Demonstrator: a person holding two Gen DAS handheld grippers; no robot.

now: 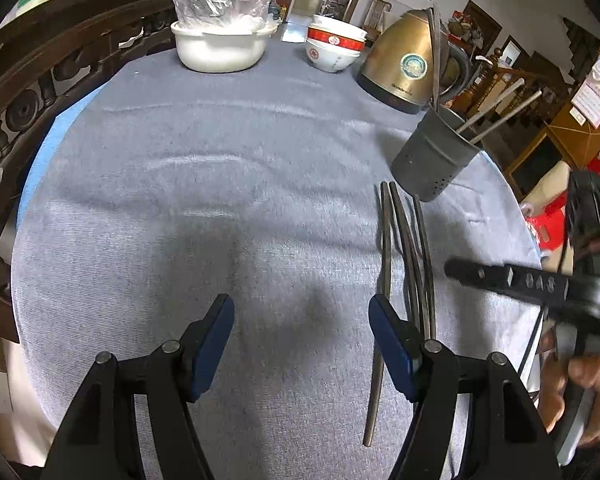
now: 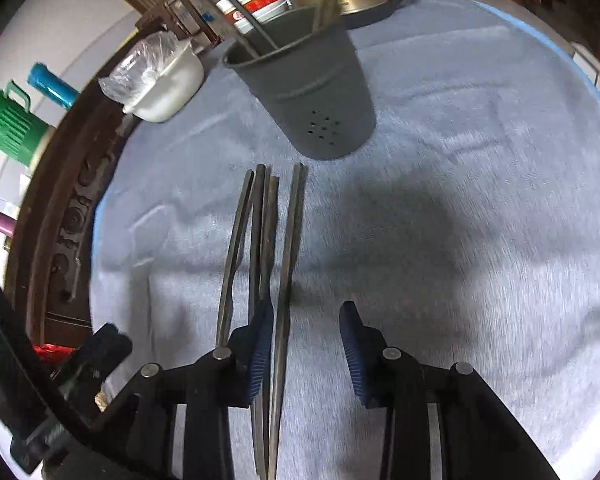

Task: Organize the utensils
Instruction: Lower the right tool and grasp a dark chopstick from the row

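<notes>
Round desk (image 1: 220,168) under a grey cloth, seen from both wrist cameras. Landmark: the dark perforated utensil holder (image 2: 304,92), upright, already carrying a few sticks. Just in front of the holder lie four dark chopsticks (image 2: 266,240), roughly parallel, their far tips toward it.

Right gripper (image 2: 306,344): fingers (image 2: 260,344) narrowed but not gripping; the outermost chopstick runs between them, the rest beside or under the left finger. Left gripper (image 1: 302,340): fingers (image 1: 214,340) wide and empty, over bare cloth beside the chopsticks, farther from the holder.

Judged handling: the sticks are light, stiff, thin and smooth, so likely to roll or pivot; a pinch near mid-length, across the stick, should hold best.
</notes>
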